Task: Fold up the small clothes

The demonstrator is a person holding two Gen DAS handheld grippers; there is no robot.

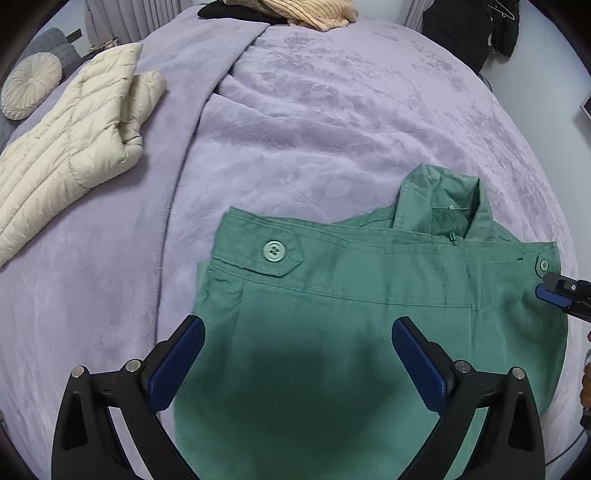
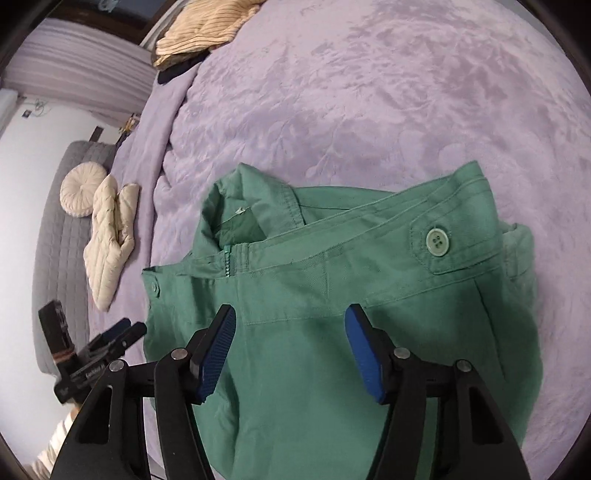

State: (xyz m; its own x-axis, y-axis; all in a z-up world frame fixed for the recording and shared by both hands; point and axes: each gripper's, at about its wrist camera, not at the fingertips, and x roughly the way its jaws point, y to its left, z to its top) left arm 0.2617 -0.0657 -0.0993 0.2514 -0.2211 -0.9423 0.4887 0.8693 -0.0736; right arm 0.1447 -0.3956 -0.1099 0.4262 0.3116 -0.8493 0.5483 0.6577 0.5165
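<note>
A pair of green shorts lies on the purple bedspread, waistband away from me, with its fly open and one waistband flap turned up. It also shows in the right wrist view. My left gripper is open and empty, hovering over the left part of the shorts below a waistband button. My right gripper is open and empty over the middle of the shorts, below the zipper. The right gripper's tips show at the shorts' right edge in the left wrist view.
A cream puffer jacket lies on the left of the bed beside a round cushion. A tan striped garment on dark clothes lies at the far edge. Dark clothes hang at the far right.
</note>
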